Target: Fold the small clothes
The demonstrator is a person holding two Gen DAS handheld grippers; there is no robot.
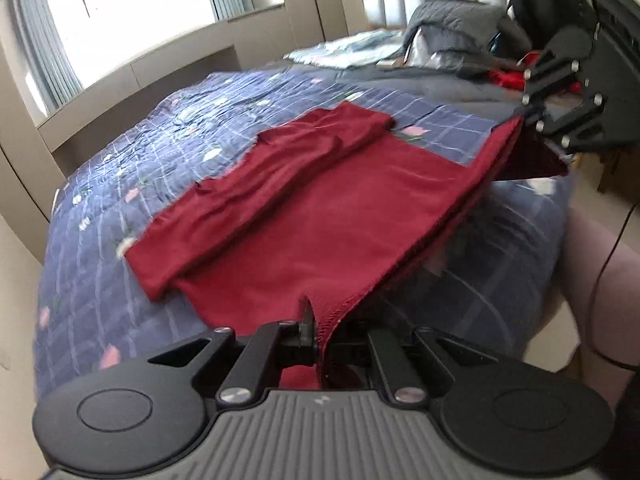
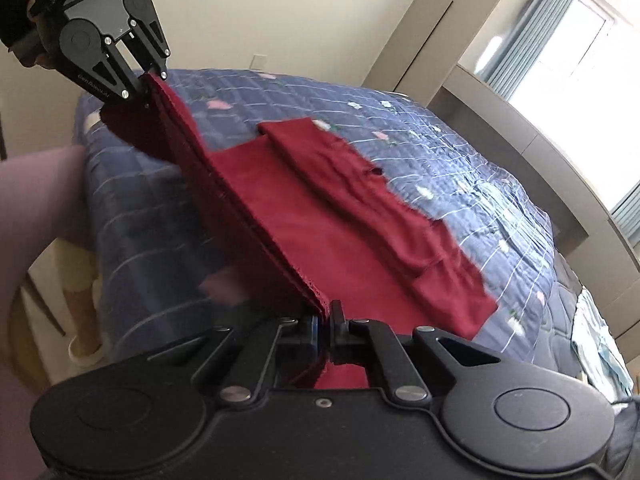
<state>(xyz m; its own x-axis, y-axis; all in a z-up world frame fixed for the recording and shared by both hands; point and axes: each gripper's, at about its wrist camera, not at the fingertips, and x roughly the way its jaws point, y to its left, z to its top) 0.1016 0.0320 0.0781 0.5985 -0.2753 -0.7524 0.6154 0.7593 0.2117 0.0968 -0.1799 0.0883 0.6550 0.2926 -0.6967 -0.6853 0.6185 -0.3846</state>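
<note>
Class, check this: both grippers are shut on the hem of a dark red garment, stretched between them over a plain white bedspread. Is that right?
Not quite. The bedspread is blue, quilted, with a grid and small flowers, as both wrist views show. The rest holds: the left gripper and the right gripper are each shut on the hem of the dark red garment, stretched between them.

The shirt (image 1: pixel 320 216) is one plain dark red, no print. The quilt (image 1: pixel 120 168) across the left of the frame is navy blue with a thin pale grid and small pink and white flowers. Black grippers — left (image 1: pixel 316 332), right (image 2: pixel 325 322). Upper left, blue-grey curtains (image 1: pixel 44 60); beige wall (image 2: pixel 280 12) at top.
</note>
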